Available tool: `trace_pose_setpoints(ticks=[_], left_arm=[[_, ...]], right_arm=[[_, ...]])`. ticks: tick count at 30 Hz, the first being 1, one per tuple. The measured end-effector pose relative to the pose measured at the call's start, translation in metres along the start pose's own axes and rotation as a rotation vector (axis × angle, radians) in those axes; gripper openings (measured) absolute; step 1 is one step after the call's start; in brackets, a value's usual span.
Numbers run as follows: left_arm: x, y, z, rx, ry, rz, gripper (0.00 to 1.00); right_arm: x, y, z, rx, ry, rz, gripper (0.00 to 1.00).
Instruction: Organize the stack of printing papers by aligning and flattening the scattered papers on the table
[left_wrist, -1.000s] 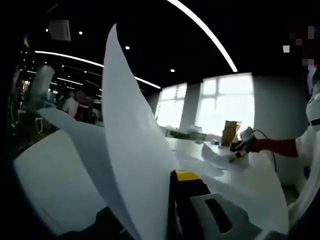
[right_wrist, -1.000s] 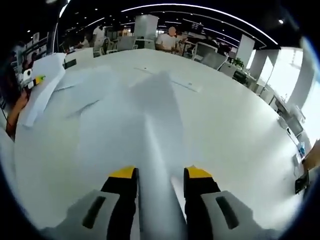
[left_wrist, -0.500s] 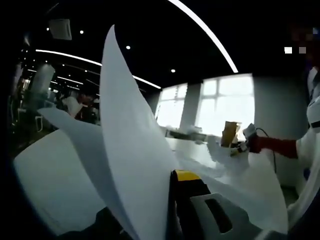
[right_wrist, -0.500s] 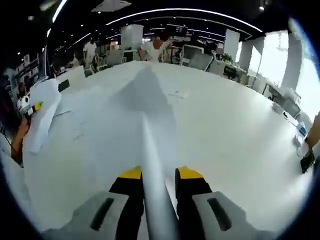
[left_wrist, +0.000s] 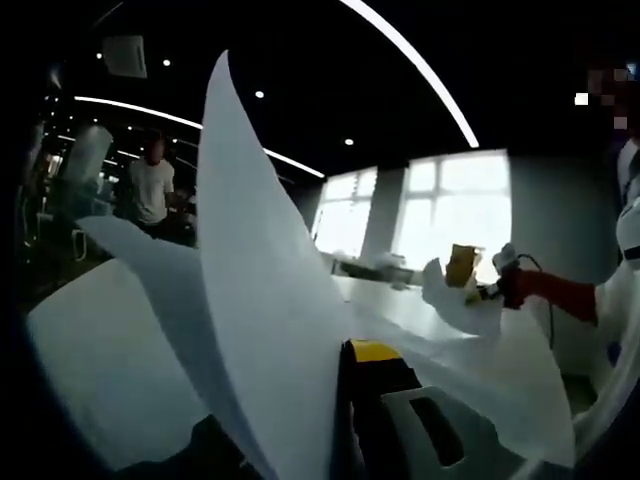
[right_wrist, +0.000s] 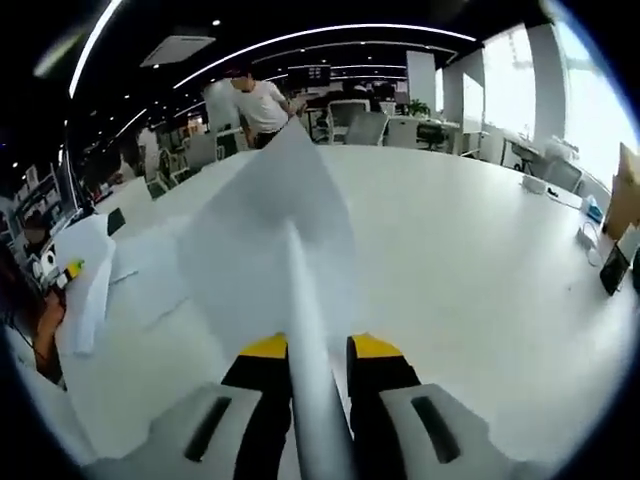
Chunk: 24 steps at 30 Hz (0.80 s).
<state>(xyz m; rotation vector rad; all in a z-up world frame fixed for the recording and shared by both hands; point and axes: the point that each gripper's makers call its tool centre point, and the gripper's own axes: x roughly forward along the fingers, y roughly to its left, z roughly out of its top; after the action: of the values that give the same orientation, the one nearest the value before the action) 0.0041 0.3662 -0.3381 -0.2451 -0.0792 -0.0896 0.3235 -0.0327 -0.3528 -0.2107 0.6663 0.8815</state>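
Observation:
My left gripper (left_wrist: 335, 356) is shut on white printing paper (left_wrist: 260, 300) that stands up tall and curled in front of the camera, hiding one jaw; the yellow tip of the other shows beside it. My right gripper (right_wrist: 320, 347) is shut on a white sheet (right_wrist: 270, 220), gripped edge-on and lifted off the table (right_wrist: 470, 270). In the left gripper view it (left_wrist: 482, 293) holds that sheet (left_wrist: 450, 298) in the air at the far right. The right gripper view has the left gripper (right_wrist: 62, 272) with its paper (right_wrist: 88, 275) at the left edge. More loose sheets (right_wrist: 150, 290) lie flat on the table.
A person's red sleeve (left_wrist: 550, 292) reaches in behind the right gripper. A person in a white shirt (right_wrist: 262, 100) stands beyond the table, near office chairs (right_wrist: 365, 125). A brown box (right_wrist: 625, 190) and small dark items (right_wrist: 610, 268) sit at the table's right end.
The right gripper has risen with its sheet, which now hangs clear of the table. The left gripper's paper stays upright. A person in white has come into sight at the back.

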Motion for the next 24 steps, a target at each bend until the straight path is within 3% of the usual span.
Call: trace_pose_setpoints(ticks=[12,24], left_arm=[[0.001,0.001,0.000,-0.007,0.002,0.004,0.07],[0.001,0.002,0.000,-0.014,0.002,0.006,0.07]], right_arm=[[0.003,0.015,0.006,-0.060,0.011,0.027,0.11],[-0.013,0.039,0.029,-0.094,-0.075,0.051,0.11]])
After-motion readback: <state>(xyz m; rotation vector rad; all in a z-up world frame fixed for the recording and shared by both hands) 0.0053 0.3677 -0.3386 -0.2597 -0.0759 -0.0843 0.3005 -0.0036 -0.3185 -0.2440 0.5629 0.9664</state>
